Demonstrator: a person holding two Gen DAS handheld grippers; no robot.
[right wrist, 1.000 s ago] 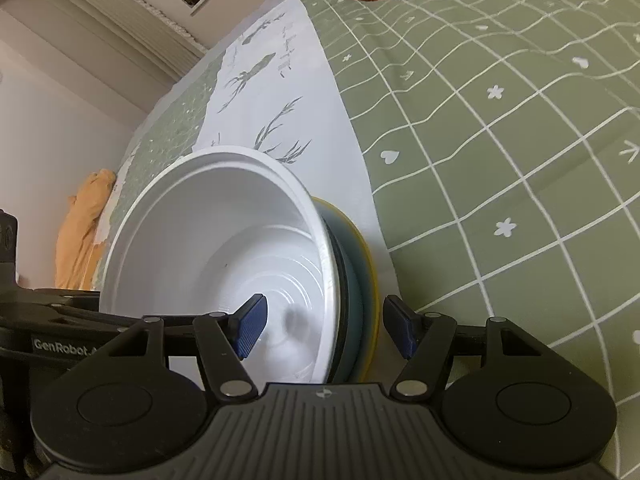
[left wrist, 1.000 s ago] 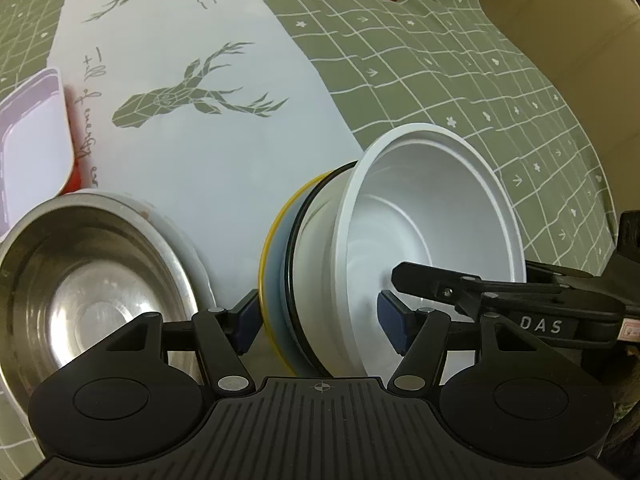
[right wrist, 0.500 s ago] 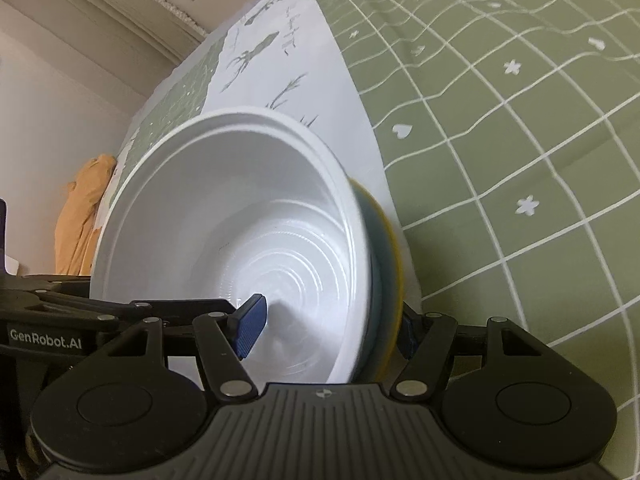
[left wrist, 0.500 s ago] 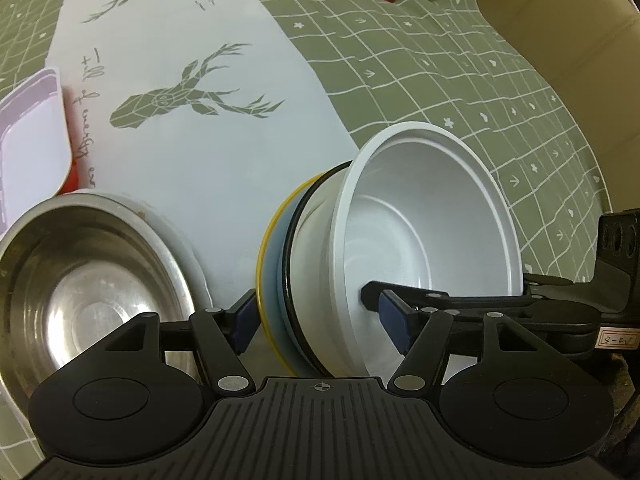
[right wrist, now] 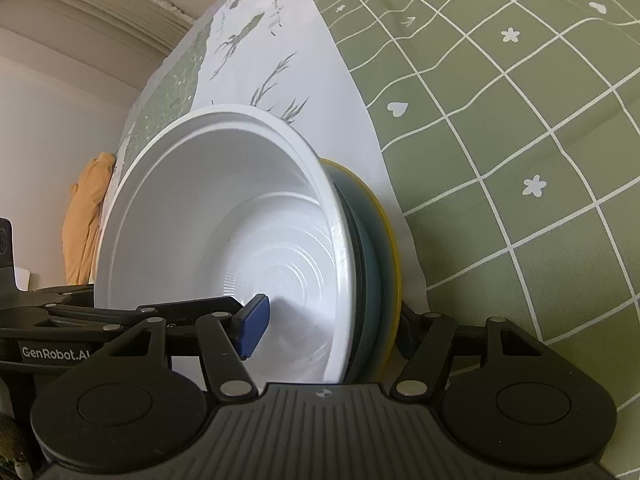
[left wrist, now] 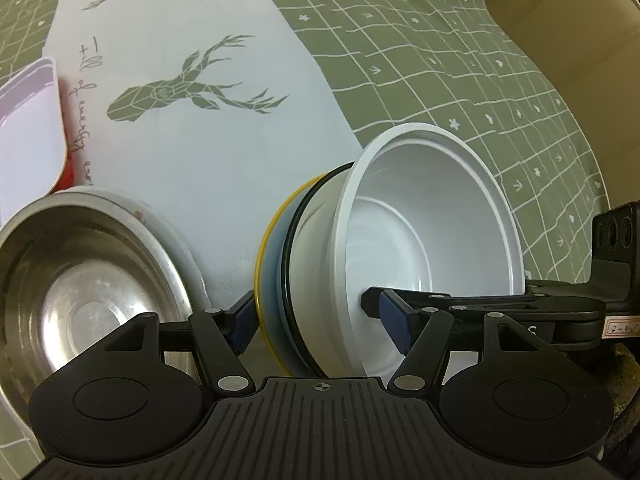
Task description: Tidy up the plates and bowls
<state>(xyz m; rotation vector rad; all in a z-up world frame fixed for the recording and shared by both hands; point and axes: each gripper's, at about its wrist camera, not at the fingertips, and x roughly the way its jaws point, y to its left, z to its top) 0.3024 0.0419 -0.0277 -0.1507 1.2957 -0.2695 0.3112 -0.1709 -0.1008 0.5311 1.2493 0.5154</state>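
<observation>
A green grid tablecloth [left wrist: 460,80] with a white deer runner [left wrist: 192,120] covers the table. Nearest, both grippers clamp one nested stack, likely to move it as a unit: left gripper [left wrist: 320,318] and right gripper [right wrist: 328,324] fingers pinch the white bowl [left wrist: 420,240] with its yellow-rimmed plate [left wrist: 266,256]. A steel bowl [left wrist: 80,280] sits beside.

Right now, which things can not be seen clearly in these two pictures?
- Left wrist view: steel bowl, cut off by the left edge and the left claw.
- Right wrist view: yellow-rimmed plate, mostly hidden behind the white plastic bowl.
- Right claw: its right fingertip is hidden behind that plate.
</observation>
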